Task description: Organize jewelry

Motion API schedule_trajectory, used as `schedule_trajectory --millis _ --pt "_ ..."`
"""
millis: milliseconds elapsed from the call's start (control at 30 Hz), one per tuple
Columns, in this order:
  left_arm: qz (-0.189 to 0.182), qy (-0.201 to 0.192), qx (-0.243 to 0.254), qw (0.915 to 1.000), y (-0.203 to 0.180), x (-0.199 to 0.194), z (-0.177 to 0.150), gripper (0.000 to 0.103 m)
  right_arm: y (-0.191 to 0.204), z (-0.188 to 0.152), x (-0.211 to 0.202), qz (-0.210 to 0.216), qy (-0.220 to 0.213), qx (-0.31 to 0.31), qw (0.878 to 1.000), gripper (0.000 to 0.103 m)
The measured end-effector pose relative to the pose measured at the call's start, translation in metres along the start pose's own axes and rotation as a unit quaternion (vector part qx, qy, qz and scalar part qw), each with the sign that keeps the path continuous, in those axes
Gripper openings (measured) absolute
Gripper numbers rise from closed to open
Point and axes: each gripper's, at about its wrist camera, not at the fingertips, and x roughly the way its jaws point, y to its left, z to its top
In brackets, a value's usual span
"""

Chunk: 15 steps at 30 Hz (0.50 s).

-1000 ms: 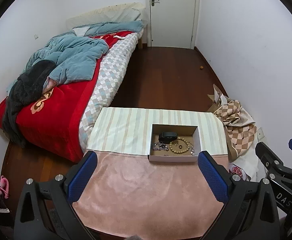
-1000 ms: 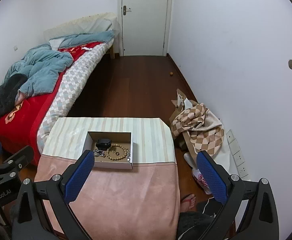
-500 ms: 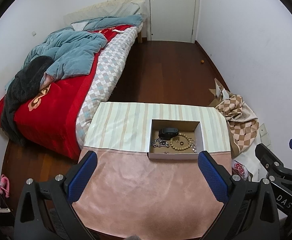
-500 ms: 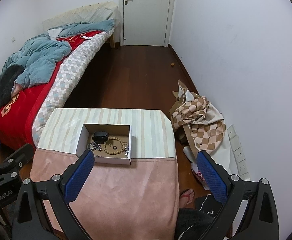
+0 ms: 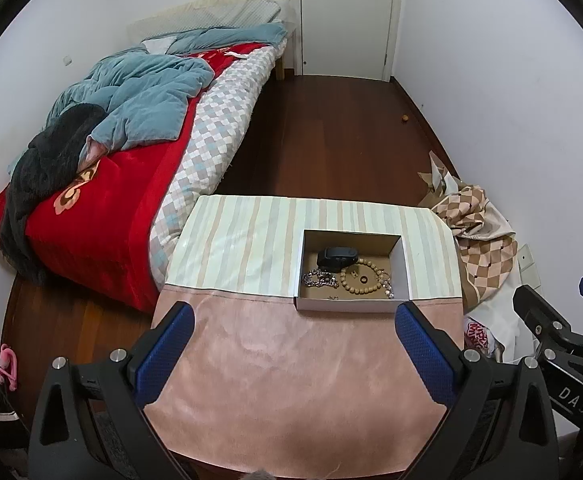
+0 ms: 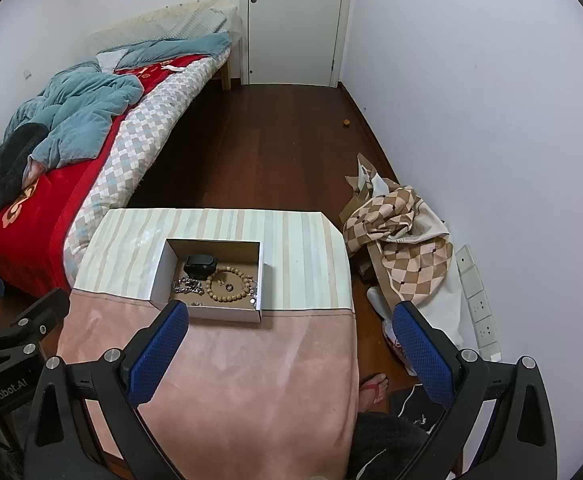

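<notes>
Nearest you, your left gripper (image 5: 291,344) is spread wide with nothing between its blue pads, and your right gripper (image 6: 291,344) is just as wide and just as empty; both hang back over the pink cloth (image 5: 303,380) at the near end of the table, which I judge leaves you a full view of the box rather than a reach into it. Further out, at about 12 o'clock from the left gripper and 11 o'clock from the right, the cardboard box (image 5: 351,305) sits on the seam where pink meets the striped cloth (image 5: 243,248). All the jewelry lies inside it: a black band (image 5: 337,257) at the far side, a silver chain (image 5: 319,279) at 9 o'clock of the wooden bead bracelet (image 5: 361,278), and a small ring (image 5: 363,279) inside the bead loop. That fits pieces gathered in, or waiting to be sorted. Against a second ago, both views have tilted down and the box sits nearer the pads; its contents lie as they did.
</notes>
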Motion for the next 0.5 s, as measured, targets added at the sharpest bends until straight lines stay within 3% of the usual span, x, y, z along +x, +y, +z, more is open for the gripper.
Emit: schedule_trajectory --millis 500 --pt "0.003 0.0 0.0 1.0 0.0019 0.0011 -0.0033 0.102 0.0028 -0.0025 0.0031 0.001 0.006 -0.005 1.0 0.103"
